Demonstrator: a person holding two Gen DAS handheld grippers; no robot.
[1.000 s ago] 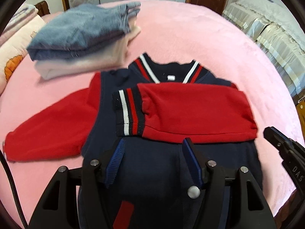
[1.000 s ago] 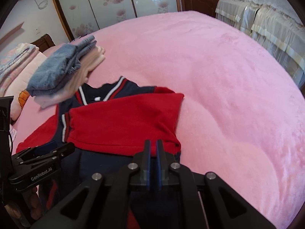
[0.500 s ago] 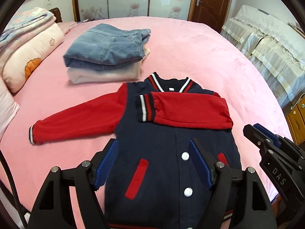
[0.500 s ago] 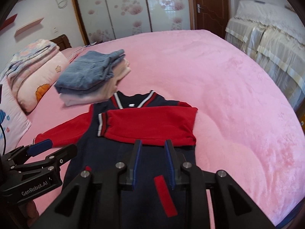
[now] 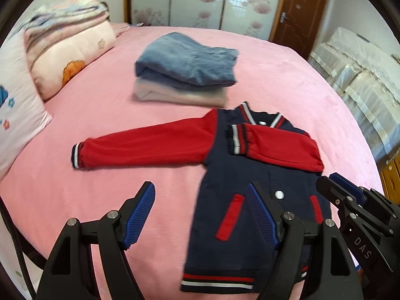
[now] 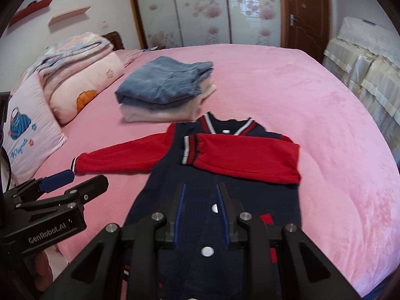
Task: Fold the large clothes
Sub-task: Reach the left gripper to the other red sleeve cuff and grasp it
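Now both grippers are backed off the jacket, one sleeve folded, one still out.

Over the last second both cameras have pulled up and away: the right gripper (image 6: pixel 200 215), pinched closed a second ago, now has its jaws parted and empty, and the left gripper (image 5: pixel 202 212) stays wide open, holding nothing. The jacket (image 5: pixel 250 190) lies flat on the pink bed (image 5: pixel 287 80), lower centre of frame; its right sleeve (image 5: pixel 277 147) rests across the chest, while the left sleeve (image 5: pixel 147 147) stretches toward the left edge, probably next. Folded jeans (image 5: pixel 190 62) sit beyond the collar.
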